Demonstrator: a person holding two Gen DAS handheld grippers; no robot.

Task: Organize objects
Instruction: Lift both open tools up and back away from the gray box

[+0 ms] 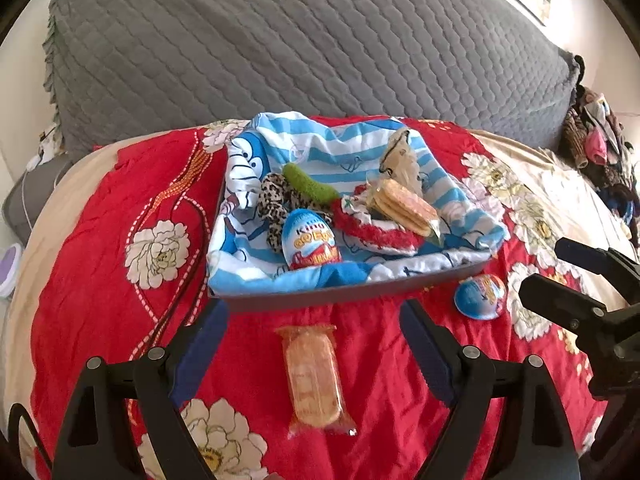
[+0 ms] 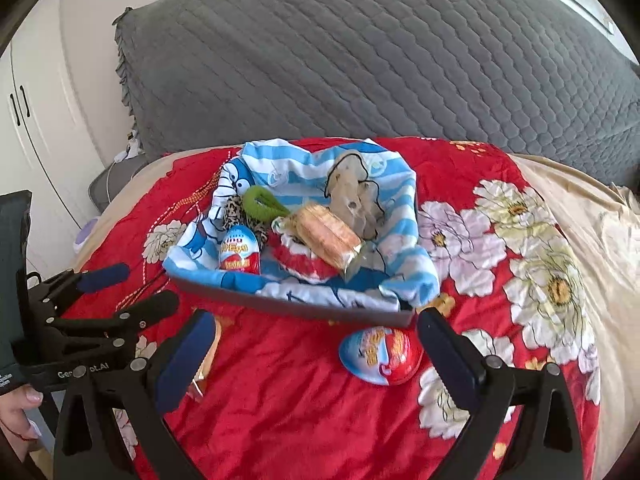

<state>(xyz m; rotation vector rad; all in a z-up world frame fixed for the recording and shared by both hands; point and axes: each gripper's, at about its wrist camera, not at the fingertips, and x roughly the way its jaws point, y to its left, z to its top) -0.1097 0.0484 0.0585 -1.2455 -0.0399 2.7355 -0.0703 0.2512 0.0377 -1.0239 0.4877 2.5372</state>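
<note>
While both our left tool (image 1: 314, 344) and right tool (image 2: 316, 354) hang released, the wafer pack (image 1: 314, 380) on the bed (image 1: 100, 240) hides mostly behind our right finger (image 2: 188, 356).

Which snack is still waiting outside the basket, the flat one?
On the red flowered bedspread, look in front of the cloth-lined basket. The wafer packet lies flat between the open left tongs; unlike the chocolate egg nearby, it is long and clear-wrapped.
</note>
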